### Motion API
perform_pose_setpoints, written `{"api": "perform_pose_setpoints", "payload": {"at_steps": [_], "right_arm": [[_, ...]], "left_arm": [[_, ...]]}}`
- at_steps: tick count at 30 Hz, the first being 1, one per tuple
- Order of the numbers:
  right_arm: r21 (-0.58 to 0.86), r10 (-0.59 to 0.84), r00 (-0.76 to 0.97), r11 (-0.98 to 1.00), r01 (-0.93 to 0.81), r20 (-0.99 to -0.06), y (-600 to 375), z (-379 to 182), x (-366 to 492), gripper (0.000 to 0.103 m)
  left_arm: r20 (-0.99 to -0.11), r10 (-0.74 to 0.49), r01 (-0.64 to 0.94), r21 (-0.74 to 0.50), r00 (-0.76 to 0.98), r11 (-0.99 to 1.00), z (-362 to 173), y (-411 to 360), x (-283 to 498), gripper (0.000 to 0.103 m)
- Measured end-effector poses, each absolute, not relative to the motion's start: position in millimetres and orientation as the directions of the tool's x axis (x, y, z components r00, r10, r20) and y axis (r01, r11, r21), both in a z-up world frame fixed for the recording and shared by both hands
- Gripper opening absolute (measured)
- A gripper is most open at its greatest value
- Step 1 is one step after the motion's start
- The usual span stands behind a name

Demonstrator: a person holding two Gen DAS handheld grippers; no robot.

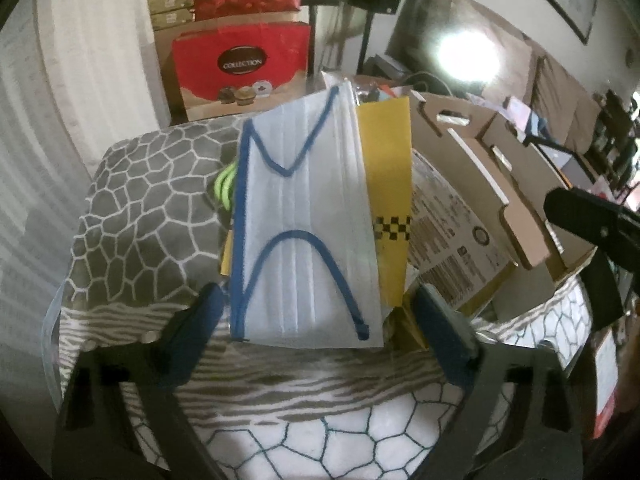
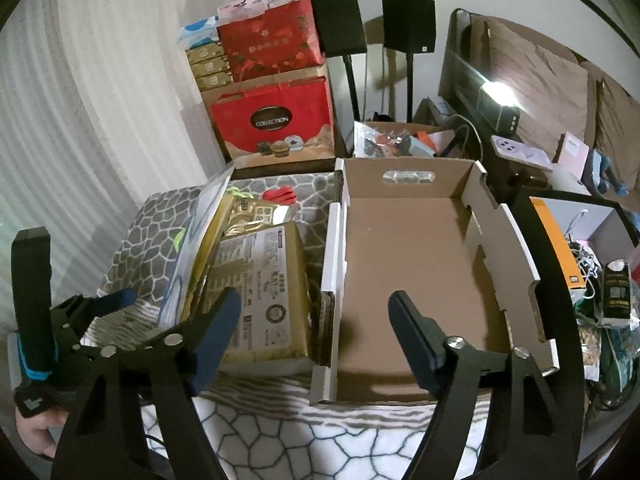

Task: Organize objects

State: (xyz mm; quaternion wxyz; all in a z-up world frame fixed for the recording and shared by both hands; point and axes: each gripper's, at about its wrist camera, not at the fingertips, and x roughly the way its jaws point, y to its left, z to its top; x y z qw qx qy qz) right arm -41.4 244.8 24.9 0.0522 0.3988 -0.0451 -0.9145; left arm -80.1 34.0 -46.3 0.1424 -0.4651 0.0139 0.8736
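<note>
Pale blue, the face mask [image 1: 304, 216] lies atop a yellow packet [image 1: 394, 200] at centre of the left wrist view, its long axis running away from the left gripper [image 1: 316, 316]. The jaws stand released, either side of its near end, not pressing it. The left hand looks nearer. The right gripper [image 2: 316, 328], jaws also released and empty, hangs over the near wall of the empty cardboard tray [image 2: 404, 248], right of the pile.

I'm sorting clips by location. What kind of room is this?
Probably a lived-in home room, maybe a bedroom or living room: stacked red gift boxes, speakers on stands, and a patterned fabric cover.
</note>
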Motion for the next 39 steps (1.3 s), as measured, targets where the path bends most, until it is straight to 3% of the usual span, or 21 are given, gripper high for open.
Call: {"api": "perform_pose_setpoints", "payload": {"at_steps": [7, 11, 19, 39], "right_arm": [[0.132, -0.139, -0.669, -0.989, 0.062, -0.73, 245.6, 21.9, -40.7, 0.076], [0.137, -0.149, -0.663, -0.988, 0.071, -0.734, 244.9, 19.9, -39.0, 0.076], [0.118, -0.169, -0.648, -0.985, 0.122, -0.742, 229.6, 14.3, -38.4, 0.076], [0.109, -0.183, -0.622, -0.982, 0.156, -0.761, 213.7, 3.5, -39.7, 0.076]], "left_arm": [[-0.794, 0.359, -0.273, -0.251, -0.491, -0.929, -48.1, 22.0, -78.1, 0.031], [-0.778, 0.364, -0.256, -0.267, -0.511, -0.929, -39.7, 11.2, -77.0, 0.021], [-0.741, 0.344, -0.166, -0.305, -0.577, -0.938, -22.0, -36.3, -79.2, 0.018], [-0.766, 0.234, -0.01, -0.285, -0.599, -0.959, -33.4, -99.1, -73.9, 0.019]]}}
